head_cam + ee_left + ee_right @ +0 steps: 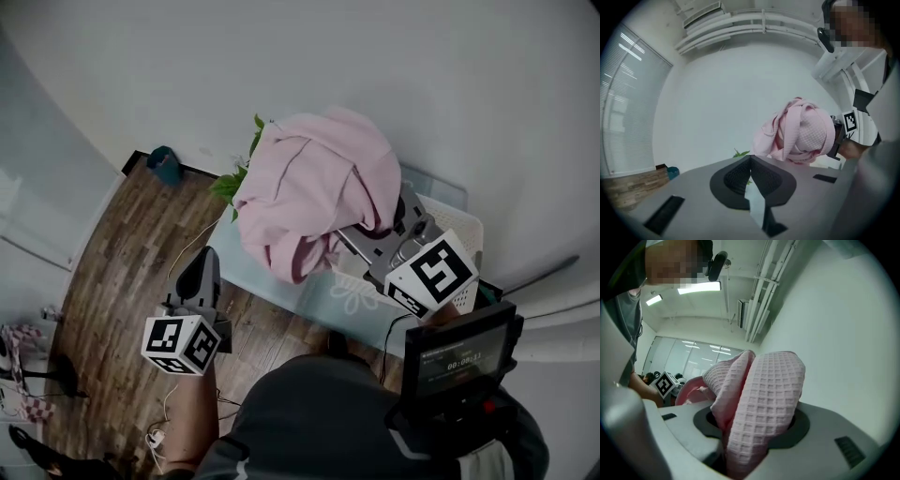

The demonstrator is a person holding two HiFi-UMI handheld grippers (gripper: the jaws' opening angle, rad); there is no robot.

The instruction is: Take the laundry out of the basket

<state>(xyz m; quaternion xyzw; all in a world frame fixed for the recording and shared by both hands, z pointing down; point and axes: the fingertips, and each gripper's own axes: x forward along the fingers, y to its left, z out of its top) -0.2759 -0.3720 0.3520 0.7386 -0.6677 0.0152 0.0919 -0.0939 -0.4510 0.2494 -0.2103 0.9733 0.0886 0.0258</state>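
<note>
Head view: our right tongs [375, 228] clamp bunched pink waffle-weave cloth [314, 183], held above white slatted basket [461, 225] on pale blue desk [309, 300], far right; our left tongs [208, 253] closed, empty, near left.

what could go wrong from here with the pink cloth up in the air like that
The right gripper pinches just a bunched fold of the pink cloth in its jaws, so the hanging bulk could slip out and drop toward the basket. The cloth also looks close to the plant and could snag its leaves.
</note>
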